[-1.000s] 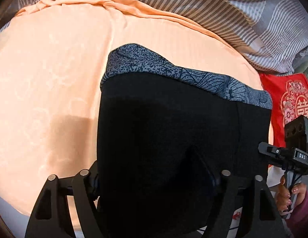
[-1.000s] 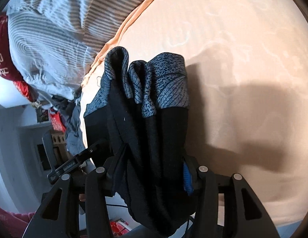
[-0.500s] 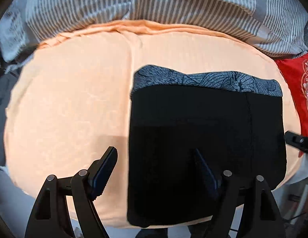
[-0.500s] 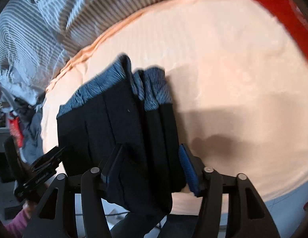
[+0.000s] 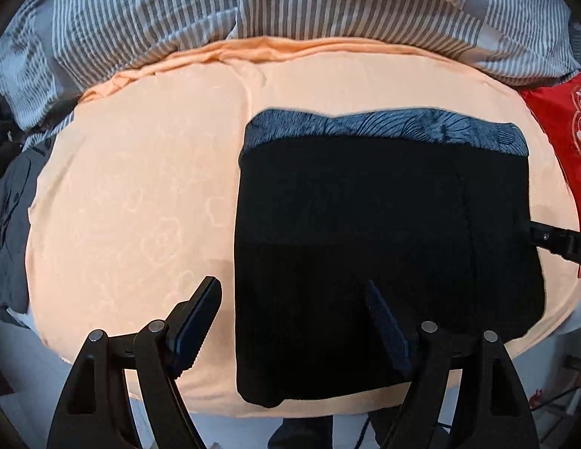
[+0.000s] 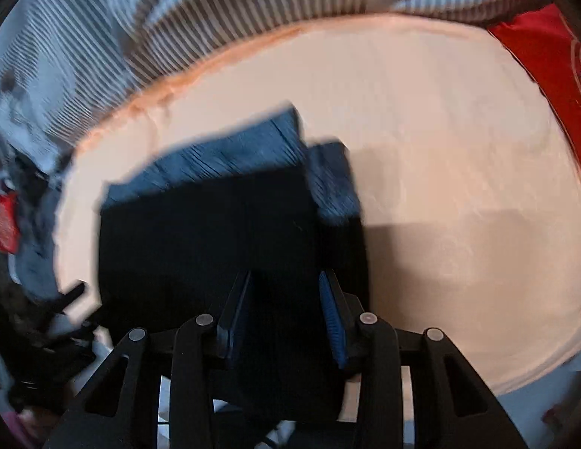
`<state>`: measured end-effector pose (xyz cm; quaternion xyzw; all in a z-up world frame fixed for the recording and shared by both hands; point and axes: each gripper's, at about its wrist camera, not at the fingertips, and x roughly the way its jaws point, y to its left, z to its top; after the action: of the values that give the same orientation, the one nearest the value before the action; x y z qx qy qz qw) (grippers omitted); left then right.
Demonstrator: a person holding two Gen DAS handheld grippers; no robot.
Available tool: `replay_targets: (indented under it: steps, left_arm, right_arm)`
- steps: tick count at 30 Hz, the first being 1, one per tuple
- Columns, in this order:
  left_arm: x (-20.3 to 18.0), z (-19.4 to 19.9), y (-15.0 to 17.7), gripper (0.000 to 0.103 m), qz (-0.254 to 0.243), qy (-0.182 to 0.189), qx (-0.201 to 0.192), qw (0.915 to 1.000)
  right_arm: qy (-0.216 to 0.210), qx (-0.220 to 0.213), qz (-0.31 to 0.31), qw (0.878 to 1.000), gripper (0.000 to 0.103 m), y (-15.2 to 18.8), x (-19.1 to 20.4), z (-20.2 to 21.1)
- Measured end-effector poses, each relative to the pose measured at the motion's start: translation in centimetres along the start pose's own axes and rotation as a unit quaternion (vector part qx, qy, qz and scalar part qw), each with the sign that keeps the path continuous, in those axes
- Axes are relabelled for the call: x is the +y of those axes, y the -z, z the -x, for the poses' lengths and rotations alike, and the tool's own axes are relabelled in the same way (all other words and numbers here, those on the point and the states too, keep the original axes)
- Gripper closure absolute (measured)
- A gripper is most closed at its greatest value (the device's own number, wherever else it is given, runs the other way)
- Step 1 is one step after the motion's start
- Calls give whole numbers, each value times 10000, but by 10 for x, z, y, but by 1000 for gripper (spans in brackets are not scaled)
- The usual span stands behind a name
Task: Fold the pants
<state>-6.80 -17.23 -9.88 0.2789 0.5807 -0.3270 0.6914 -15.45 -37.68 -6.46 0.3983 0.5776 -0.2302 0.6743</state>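
The black pants (image 5: 384, 224) lie folded into a flat rectangle on the peach bed sheet (image 5: 140, 187), with the blue-grey patterned waistband (image 5: 384, 127) at the far edge. My left gripper (image 5: 290, 282) hovers open above their near left edge, one finger over the sheet, the other over the cloth, and grips nothing. In the blurred right wrist view my right gripper (image 6: 285, 273) hangs over the pants (image 6: 200, 232) near their right edge. Its jaws are closing, and both blue pads show bare with the cloth lying below them. The right gripper (image 5: 560, 241) also pokes in at the pants' right side.
A grey striped duvet (image 5: 328, 3) is bunched along the far side of the bed. A red cushion (image 5: 563, 123) lies at the right and dark clothes (image 5: 9, 194) at the left. The pants' near end reaches the bed's front edge.
Both grippers rose away from the pants. The left one came off the cloth it straddled. The bunched fabric in the right jaws now lies flat below, and those jaws stand narrower.
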Motion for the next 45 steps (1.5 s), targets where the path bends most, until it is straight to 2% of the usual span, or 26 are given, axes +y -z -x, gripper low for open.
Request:
replay_targets:
  steps: [3, 6, 8, 11, 13, 16, 18, 22, 27, 34, 37, 45]
  left_arm:
    - [0, 0, 2, 23, 15, -23, 56, 10000]
    - [1, 2, 3, 23, -12, -45, 94, 9999]
    - [1, 3, 4, 0, -5, -62, 148, 9999]
    - [0, 11, 4, 0, -37, -81, 97, 9999]
    - [-2, 12, 5, 0, -64, -66, 141, 9999]
    - [-4, 11, 6, 0, -154, -115, 265, 9995]
    - [-6, 12, 9, 0, -228, -134, 344, 9991]
    - [-8, 22, 16, 0, -304, -44, 377, 9988]
    - [-8, 36, 24, 0, -265, -74, 362, 9990]
    - [-7, 49, 29, 0, -136, -88, 406, 9990]
    - [-6, 52, 31, 0, -54, -18, 491, 9988]
    - [-9, 65, 38, 0, -98, 6, 565, 9984]
  right_arm:
    - [-136, 4, -258, 9996, 63, 3, -10, -2]
    - [121, 8, -254, 9996, 62, 5, -10, 3]
    - [155, 52, -389, 9991, 61, 10, -11, 8]
    - [229, 115, -469, 9986, 53, 21, -9, 18]
    - [299, 126, -416, 9986, 50, 31, -3, 25]
    - [406, 206, -362, 9983, 38, 46, 6, 30]
    - [416, 254, -344, 9982, 36, 55, 11, 33]
    - [504, 329, -274, 9978, 23, 68, 23, 38]
    - [563, 319, -247, 9976, 21, 72, 34, 44]
    - [673, 231, -103, 9974, 12, 74, 49, 53]
    - [658, 206, -22, 9976, 0, 75, 56, 55]
    - [704, 223, -13, 9973, 0, 77, 65, 61]
